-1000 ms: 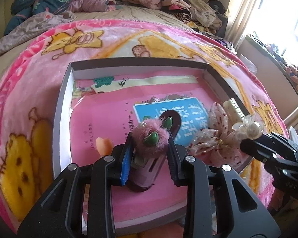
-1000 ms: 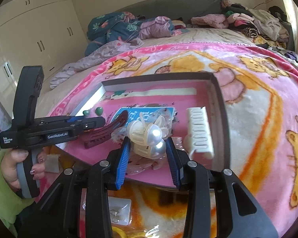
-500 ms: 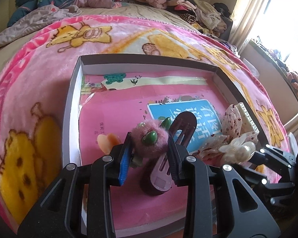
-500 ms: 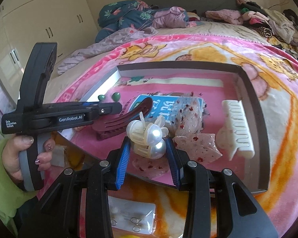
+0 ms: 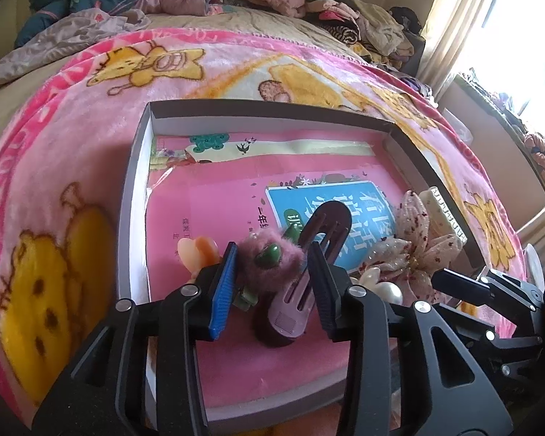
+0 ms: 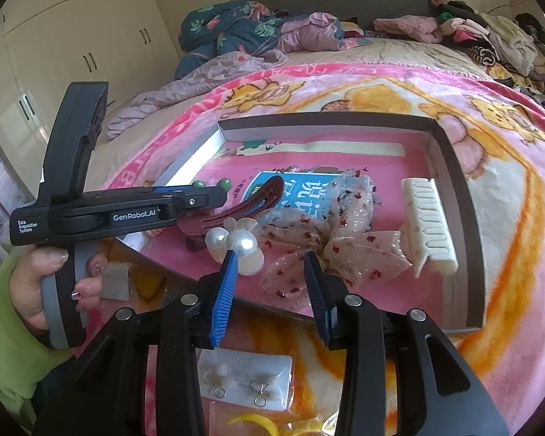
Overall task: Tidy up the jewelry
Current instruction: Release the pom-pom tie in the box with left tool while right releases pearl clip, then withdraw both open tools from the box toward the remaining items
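The left gripper (image 5: 270, 276) is pinching a fuzzy pink clip (image 5: 272, 259) with green beads, low over the near side of the tray (image 5: 134, 189). A dark plum clip (image 5: 309, 272) lies in the tray just beside it, under the right finger. A small peach clip (image 5: 196, 252) lies to the left, near the tray wall.

The right gripper (image 6: 272, 283) has its fingers spread apart and holds nothing. The pearl clip (image 6: 236, 247) lies in the tray, touching the left fingertip. Next to it lies a sheer bow (image 6: 330, 239) with red dots, and a cream claw clip (image 6: 427, 225) lies near the right wall. A pink book (image 5: 236, 189) covers the tray bottom. The tray sits on a pink blanket (image 6: 508, 189). A card of earrings (image 6: 243, 381) lies on the blanket in front of the tray.
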A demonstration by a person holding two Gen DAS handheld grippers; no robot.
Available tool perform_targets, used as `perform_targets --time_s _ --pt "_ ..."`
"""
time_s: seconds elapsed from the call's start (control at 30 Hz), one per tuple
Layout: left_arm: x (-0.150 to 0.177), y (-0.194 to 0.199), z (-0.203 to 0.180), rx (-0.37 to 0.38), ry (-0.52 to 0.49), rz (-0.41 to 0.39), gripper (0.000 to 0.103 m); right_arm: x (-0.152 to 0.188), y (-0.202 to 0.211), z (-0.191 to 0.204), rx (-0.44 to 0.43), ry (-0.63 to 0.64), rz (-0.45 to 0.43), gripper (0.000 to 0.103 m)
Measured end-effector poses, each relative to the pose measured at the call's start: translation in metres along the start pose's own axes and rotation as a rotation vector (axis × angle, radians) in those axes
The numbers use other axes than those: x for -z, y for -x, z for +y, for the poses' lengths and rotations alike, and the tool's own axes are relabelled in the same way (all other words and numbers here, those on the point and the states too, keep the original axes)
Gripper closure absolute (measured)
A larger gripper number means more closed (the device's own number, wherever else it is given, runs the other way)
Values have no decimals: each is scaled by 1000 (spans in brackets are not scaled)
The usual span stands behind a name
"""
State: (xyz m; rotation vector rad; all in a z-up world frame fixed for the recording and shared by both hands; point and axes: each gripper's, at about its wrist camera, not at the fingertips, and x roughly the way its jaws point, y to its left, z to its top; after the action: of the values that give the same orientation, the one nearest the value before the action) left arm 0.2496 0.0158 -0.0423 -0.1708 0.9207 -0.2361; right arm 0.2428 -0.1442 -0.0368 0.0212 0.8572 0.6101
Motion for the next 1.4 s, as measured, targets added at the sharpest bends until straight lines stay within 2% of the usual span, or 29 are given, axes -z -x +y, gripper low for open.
perform_targets --time_s 0.27,0.53,0.67,0.73,0.77,0.8,0.93,1.0,1.13,1.2,1.4 --pt "-1 19 -7 4 -5 -24 68 1 21 -4 20 -16 -27 60" --pt "0 44 -15 10 4 -49 56 0 46 -3 48 -24 -76 41" --pt "3 56 -18 2 8 -65 45 2 61 -3 61 -27 -102 37" --pt "5 63 -17 -4 14 -73 45 2 65 -2 66 -30 -112 32" --pt "6 67 -19 -9 14 -78 43 2 69 -2 68 -32 -118 31" --pt "7 71 -19 -14 14 -83 36 3 73 -2 71 -33 -125 30" --pt "11 85 -22 -25 10 -105 31 5 85 0 80 -38 -146 27" --pt "14 93 -24 -24 15 -119 23 6 91 1 84 -35 -155 26" --pt "18 105 -25 -24 21 -137 22 8 101 5 89 -29 -169 24" --pt "20 110 -26 -28 27 -145 13 10 106 8 90 -23 -177 23" --pt "29 125 -30 -43 21 -171 13 14 119 13 91 -13 -190 21"
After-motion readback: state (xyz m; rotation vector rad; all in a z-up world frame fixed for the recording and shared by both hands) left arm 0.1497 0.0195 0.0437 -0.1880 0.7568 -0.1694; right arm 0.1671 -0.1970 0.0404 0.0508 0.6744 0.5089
